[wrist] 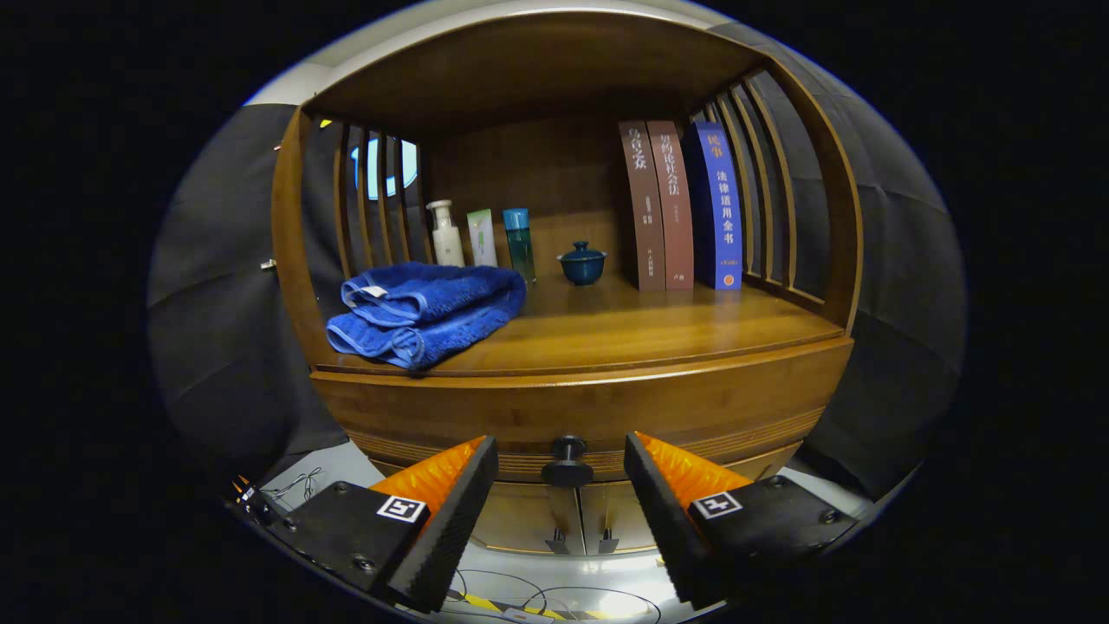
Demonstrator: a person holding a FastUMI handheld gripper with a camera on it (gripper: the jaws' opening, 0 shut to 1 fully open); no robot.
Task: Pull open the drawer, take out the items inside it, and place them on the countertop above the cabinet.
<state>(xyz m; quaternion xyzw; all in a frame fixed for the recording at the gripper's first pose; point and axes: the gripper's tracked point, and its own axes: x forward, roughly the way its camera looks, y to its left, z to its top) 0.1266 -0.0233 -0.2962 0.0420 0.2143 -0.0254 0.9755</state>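
Note:
A wooden cabinet stands ahead of me. Its drawer front (485, 416) is closed, and the dark round knob (567, 462) sits in the middle of it. My gripper (560, 472) is open, its two orange and black fingers (450, 503) on either side of the knob with a gap on both sides. Above the drawer is the countertop (658, 334). A folded blue towel (426, 312) lies on the countertop's left part. The drawer's inside is hidden.
At the back of the countertop stand a white pump bottle (446, 234), a pale tube (482, 237), a teal bottle (518, 243), a small blue lidded cup (582, 263) and three upright books (684, 206). Slatted wooden sides enclose the shelf. Two small doors (579, 518) sit below the drawer.

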